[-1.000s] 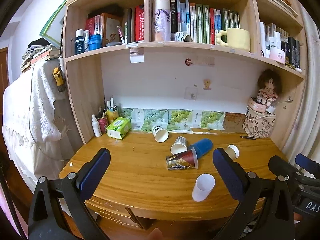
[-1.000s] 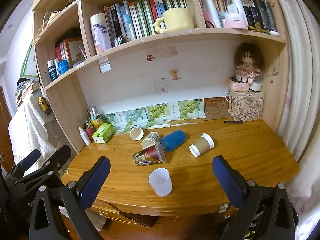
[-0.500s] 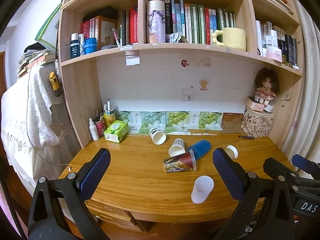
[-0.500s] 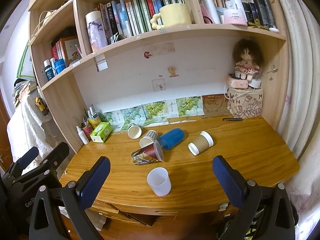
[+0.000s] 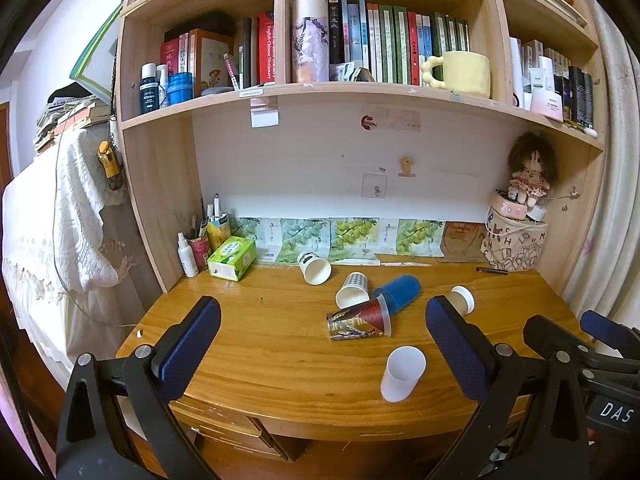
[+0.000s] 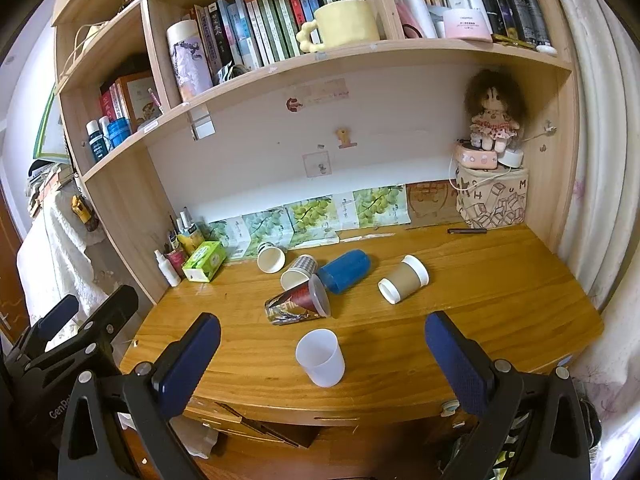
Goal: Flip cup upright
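both tongs sit wide apart with nothing between them: my left gripper (image 5: 322, 344) and my right gripper (image 6: 322, 346) hang in front of the near edge of the wooden desk (image 5: 256, 344), clear of everything on it. closest to me stands the white cup (image 6: 321, 357), mouth up near the front edge; in the left view it shows as the same cup (image 5: 402, 373), leaning from lens bend. just behind it a foil-printed cup (image 6: 297, 304) lies on its side, its clear lid touching the blue cup (image 6: 345, 270), also on its side. a checked paper cup (image 6: 299, 271) and a white paper cup (image 6: 271, 257) lie tipped further back, mouths toward me. the brown sleeved cup (image 6: 403, 279) lies apart to the right; the right view shows its whole length, while the left view gives only its end (image 5: 461, 299) behind my finger. a green tissue box (image 5: 233, 257) sits back left, a doll (image 6: 493, 117) back right, books and a yellow mug (image 5: 463, 73) on the shelf above. the left view alone shows the lace cloth (image 5: 60, 216) well.
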A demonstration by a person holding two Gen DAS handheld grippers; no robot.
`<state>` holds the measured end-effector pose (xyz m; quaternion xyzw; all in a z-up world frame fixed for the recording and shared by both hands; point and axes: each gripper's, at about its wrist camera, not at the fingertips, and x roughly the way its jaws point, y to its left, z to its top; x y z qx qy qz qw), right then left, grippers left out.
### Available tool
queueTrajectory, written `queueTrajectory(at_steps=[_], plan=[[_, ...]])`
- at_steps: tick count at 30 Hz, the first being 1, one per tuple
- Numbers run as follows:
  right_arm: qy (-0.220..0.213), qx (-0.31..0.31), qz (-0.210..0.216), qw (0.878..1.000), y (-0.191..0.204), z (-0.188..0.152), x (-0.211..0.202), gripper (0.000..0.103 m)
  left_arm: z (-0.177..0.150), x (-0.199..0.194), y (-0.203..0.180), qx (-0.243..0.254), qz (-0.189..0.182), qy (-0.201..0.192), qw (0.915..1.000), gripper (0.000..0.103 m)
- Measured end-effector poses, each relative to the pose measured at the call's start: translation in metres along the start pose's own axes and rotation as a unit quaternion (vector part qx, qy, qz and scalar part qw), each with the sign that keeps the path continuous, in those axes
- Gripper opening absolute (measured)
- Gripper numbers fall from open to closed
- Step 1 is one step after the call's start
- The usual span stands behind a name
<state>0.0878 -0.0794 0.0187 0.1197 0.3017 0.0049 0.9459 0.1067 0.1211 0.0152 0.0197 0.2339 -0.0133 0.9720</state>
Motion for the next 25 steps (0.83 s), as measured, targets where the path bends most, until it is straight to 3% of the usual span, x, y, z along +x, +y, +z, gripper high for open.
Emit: queueTrajectory(at_steps=[25], plan=[[0.016, 0.004, 0.018, 1.0, -0.011, -0.004, -0.004, 0.102, -0.01, -0.009, -0.011, -0.005, 0.008, 0.015, 0.9998, 0.102]])
